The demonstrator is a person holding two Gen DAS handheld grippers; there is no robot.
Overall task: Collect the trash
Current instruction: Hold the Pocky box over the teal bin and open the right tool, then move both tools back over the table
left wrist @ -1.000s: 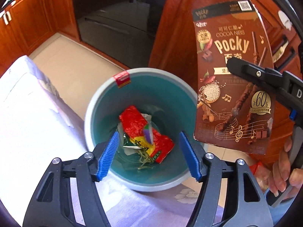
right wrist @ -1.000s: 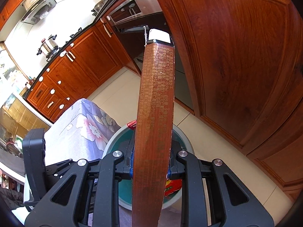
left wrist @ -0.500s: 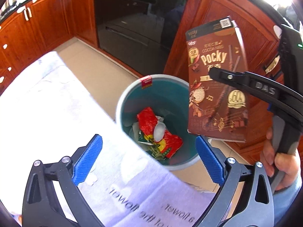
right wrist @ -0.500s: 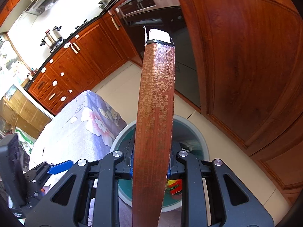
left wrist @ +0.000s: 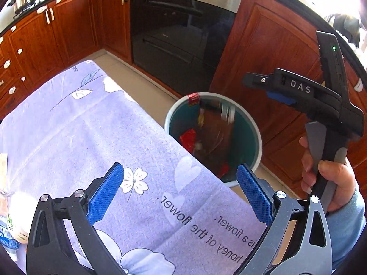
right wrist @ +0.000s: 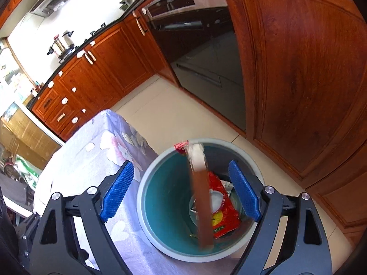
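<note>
A brown Pocky box [right wrist: 201,197], blurred, drops free into the teal bin [right wrist: 146,183] between the widening jaws of my right gripper [right wrist: 181,176]; neither pad touches it. The box [left wrist: 218,133] also shows as a brown smear inside the bin [left wrist: 258,137] in the left wrist view. A red snack wrapper [right wrist: 222,208] lies at the bin's bottom. My left gripper [left wrist: 180,183] is open and holds nothing, above the tablecloth's corner beside the bin. A hand [left wrist: 325,176] holds the right gripper [left wrist: 270,89] above the bin.
A table with a lilac flowered cloth [left wrist: 91,126] fills the left, with a bottle [left wrist: 9,231] at its near-left edge. The bin stands on a tiled floor [right wrist: 174,119] by the table's corner. A built-in oven [left wrist: 183,34] and red-brown wooden cabinets [right wrist: 298,68] stand behind.
The right gripper has opened and let go of the Pocky box, which falls into the bin. The left gripper has drawn back from over the bin to over the table and opened wider.
</note>
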